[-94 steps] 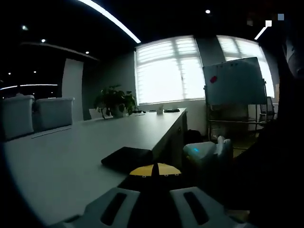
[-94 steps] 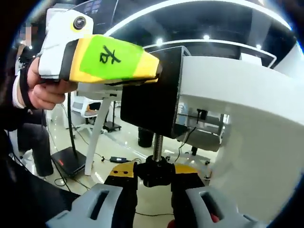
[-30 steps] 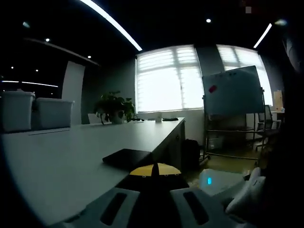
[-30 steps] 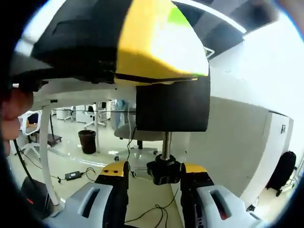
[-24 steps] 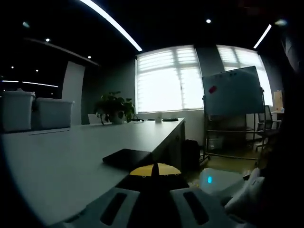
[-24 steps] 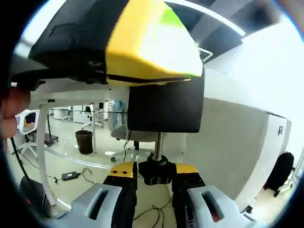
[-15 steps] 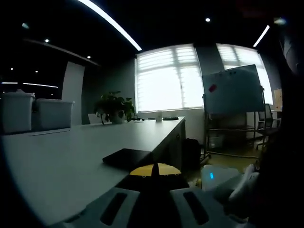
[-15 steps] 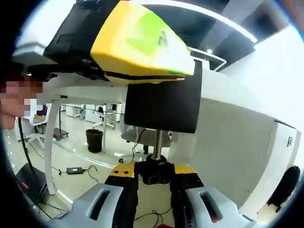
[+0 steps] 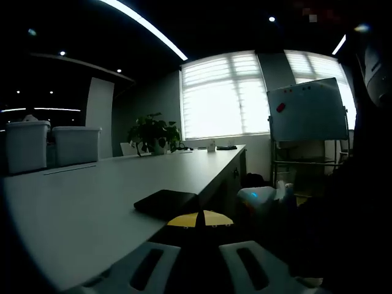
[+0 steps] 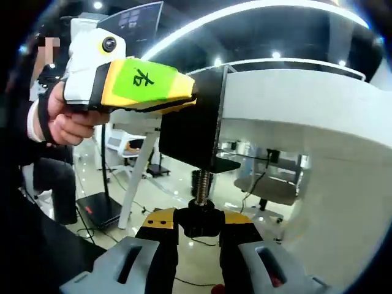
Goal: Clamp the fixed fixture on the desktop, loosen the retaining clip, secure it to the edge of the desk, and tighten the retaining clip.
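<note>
From where I stand, the left tool (image 10: 184, 92) has its jaws shut on the black clamp (image 10: 193, 125), which already hangs on the desk (image 10: 294, 104) edge. Below it, the right tool (image 10: 199, 229) is closed on the screw knob (image 10: 199, 217). Mounting looks done; tightening seems unfinished.

Office meeting room. Long pale conference table (image 9: 110, 184) runs up centre frame toward large blinded windows (image 9: 223, 95); rolling whiteboard on a stand (image 9: 308, 113) at right, potted green plant (image 9: 153, 131) mid-frame, linear ceiling light strip (image 9: 144, 24) upper left.
</note>
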A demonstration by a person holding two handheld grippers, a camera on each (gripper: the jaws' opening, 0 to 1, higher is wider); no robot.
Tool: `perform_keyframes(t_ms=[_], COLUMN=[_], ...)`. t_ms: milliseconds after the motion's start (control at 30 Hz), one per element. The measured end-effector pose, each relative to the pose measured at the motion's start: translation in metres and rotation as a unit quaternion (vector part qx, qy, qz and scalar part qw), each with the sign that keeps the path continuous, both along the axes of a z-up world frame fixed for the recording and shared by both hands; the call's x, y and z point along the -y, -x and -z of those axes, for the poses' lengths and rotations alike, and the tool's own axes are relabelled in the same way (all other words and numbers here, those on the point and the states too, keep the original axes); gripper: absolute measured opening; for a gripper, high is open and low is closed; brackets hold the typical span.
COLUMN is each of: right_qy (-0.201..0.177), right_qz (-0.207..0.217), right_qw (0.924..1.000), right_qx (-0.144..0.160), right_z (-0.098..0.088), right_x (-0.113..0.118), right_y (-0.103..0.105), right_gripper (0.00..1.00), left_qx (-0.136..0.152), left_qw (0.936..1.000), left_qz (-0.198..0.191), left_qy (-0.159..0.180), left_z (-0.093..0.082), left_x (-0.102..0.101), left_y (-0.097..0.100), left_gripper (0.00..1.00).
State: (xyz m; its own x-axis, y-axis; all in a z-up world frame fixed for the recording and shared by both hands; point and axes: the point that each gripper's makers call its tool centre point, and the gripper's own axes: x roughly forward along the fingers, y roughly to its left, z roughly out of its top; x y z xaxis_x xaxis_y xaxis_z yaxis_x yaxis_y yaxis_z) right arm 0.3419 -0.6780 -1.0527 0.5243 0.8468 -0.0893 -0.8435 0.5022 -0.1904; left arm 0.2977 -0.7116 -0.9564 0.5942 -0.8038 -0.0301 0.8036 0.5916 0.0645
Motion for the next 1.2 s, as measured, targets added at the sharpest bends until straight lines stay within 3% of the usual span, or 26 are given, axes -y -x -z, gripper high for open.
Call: perform_keyframes(t_ms=[200, 333, 500, 767, 867, 900, 1000, 1133, 1200], right_qy=[-0.025, -0.020, -0.019, 0.007, 0.016, 0.033, 0.012, -0.001, 0.006], right_qz=[-0.091, -0.121, -0.133, -0.113, -0.086, -0.026, 0.026, 0.133, 0.167], right_qw=[0.9952, 0.9922, 0.9909, 0.9936, 0.9961, 0.9991, 0.9996, 0.9907, 0.9856], right_qx=[-0.027, -0.021, -0.009, 0.003, -0.002, 0.009, -0.005, -0.029, -0.024], right_z=[0.001, 0.000, 0.000, 0.001, 0.001, 0.000, -0.002, 0.006, 0.011], right_x=[-0.007, -0.009, -0.010, -0.012, -0.009, -0.002, 0.004, 0.021, 0.021], right_y=[0.008, 0.009, 0.010, 0.009, 0.008, 0.005, 0.008, 0.010, 0.017], right_gripper=[0.23, 0.23, 0.24, 0.24, 0.25, 0.25, 0.26, 0.29, 0.31], left_qx=[-0.006, -0.010, -0.012, -0.014, -0.013, -0.013, -0.010, -0.007, -0.004], left_qw=[0.9999, 0.9998, 0.9997, 0.9998, 0.9999, 0.9999, 0.9999, 0.9999, 0.9996], left_qz=[-0.009, -0.011, -0.013, -0.010, -0.004, -0.004, 0.001, 0.010, 0.011], left_qy=[-0.002, -0.011, -0.013, -0.013, -0.009, -0.007, 0.004, 0.007, 0.026], left_z=[0.000, 0.001, 0.002, 0.003, 0.003, 0.003, 0.002, 0.002, 0.000], left_x=[0.001, 0.001, 0.002, 0.000, 0.000, 0.000, 0.000, 0.000, -0.001], left_y=[-0.001, -0.002, -0.002, -0.001, 0.000, 0.000, 0.001, 0.003, 0.003], left_gripper=[0.01, 0.01, 0.01, 0.01, 0.01, 0.01, 0.01, 0.01, 0.01])
